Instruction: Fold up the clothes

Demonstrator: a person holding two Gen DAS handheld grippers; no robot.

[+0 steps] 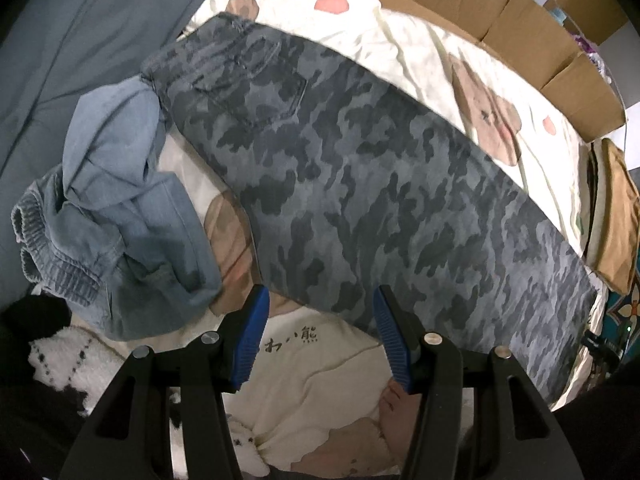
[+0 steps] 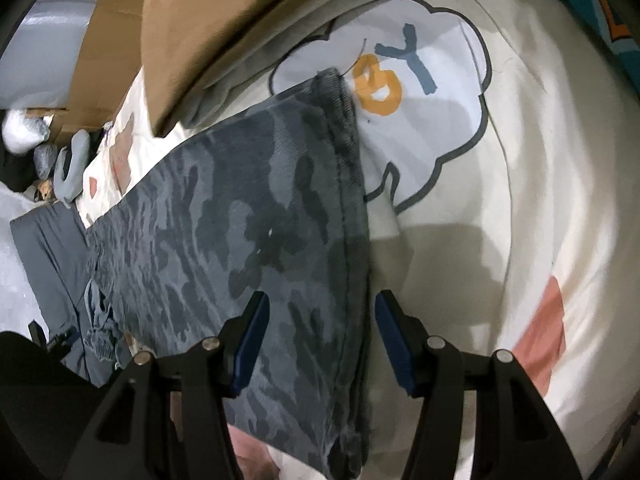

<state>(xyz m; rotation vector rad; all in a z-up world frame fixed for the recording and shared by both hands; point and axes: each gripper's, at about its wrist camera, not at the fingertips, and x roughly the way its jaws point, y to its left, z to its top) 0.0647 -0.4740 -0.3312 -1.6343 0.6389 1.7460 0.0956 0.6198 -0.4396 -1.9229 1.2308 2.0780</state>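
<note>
blue ribbed pads (image 1: 252, 336), flat camo denim trousers (image 1: 360, 184), cream quilt (image 1: 320, 364).

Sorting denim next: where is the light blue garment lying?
In the left wrist view, the light blue garment lies crumpled left of the camouflage trousers, touching their waistband.

Both tools look alike. The left gripper (image 1: 320, 312) has matte black angular arms with cut-out slots, round silver pivot pins at the linkages, and ribbed bright blue pads (image 1: 250, 336) lining its fingers. The right gripper (image 2: 320, 320) is built the same, with darker-looking blue pads (image 2: 394, 344).
</note>
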